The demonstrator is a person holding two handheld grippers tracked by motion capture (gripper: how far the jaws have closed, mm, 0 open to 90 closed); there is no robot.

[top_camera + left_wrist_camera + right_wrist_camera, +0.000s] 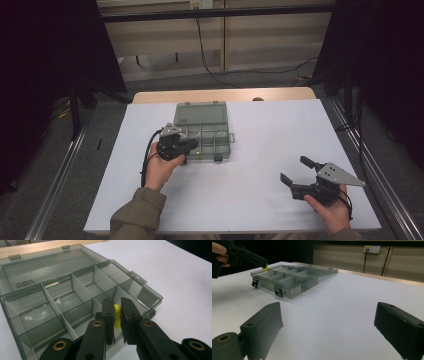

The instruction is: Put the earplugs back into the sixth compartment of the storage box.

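White sheeting covers the desk (240,175), with a strip of pale wood showing along its far edge and dark curtains to either side. At the left, the left hand (161,167) holds the left claw (192,145) over the near left part of a smoky grey, see-through plastic compartment box (210,137), whose lid (200,113) lies folded back flat on the desk behind it. In the left claw's own view its two black jaws are drawn close together on a small yellow piece (116,315), which sits pinched between the pads above a front compartment near the box's latch side. From the right claw's view the same yellow piece (265,268) shows at the tip of the left claw, just above the box rim. White dividers split the box into two rows of compartments. Further right, well apart from the box, the right hand (330,212) holds the right claw (295,171) near the desk's front right corner, its jaws spread wide with nothing between them.
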